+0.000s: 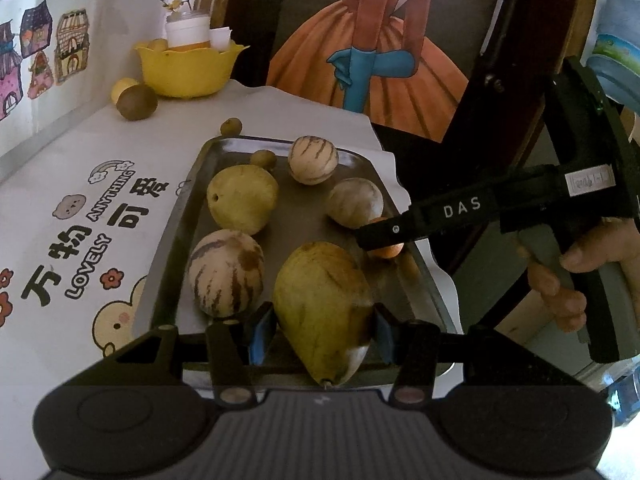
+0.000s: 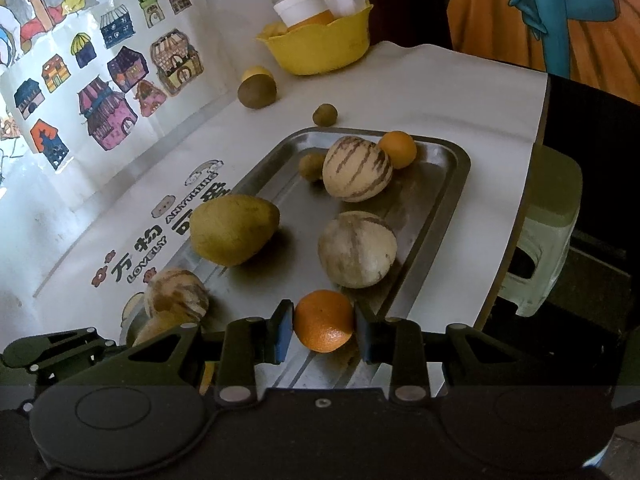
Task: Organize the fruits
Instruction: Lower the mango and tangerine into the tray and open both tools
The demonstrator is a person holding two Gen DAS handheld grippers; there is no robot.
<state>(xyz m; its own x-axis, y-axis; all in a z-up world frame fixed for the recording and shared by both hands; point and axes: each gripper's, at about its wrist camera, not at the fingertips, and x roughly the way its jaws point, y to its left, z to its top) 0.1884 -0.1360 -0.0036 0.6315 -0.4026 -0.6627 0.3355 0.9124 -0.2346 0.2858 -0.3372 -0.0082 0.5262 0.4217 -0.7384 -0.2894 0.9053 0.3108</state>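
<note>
A steel tray (image 1: 182, 216) (image 2: 448, 200) holds several fruits. My left gripper (image 1: 323, 334) is shut on a yellow-green mango (image 1: 324, 312) at the tray's near end. My right gripper (image 2: 324, 330) is shut on an orange (image 2: 324, 320) over the tray's near right side; it shows in the left wrist view (image 1: 386, 250), partly hidden behind the right gripper's black finger. On the tray lie a pear (image 1: 242, 198) (image 2: 232, 228), three striped pale melons (image 1: 226, 276) (image 1: 313, 159) (image 1: 355, 207), a small brown fruit (image 1: 263, 158) and a second orange (image 2: 398, 149).
A yellow bowl (image 1: 188, 70) (image 2: 320, 46) with a white cup stands at the table's far end. A kiwi (image 1: 136, 102) (image 2: 257, 91), a yellow fruit behind it and a small brown fruit (image 1: 231, 126) (image 2: 325, 115) lie on the white cloth. A stool (image 2: 544, 240) stands right of the table.
</note>
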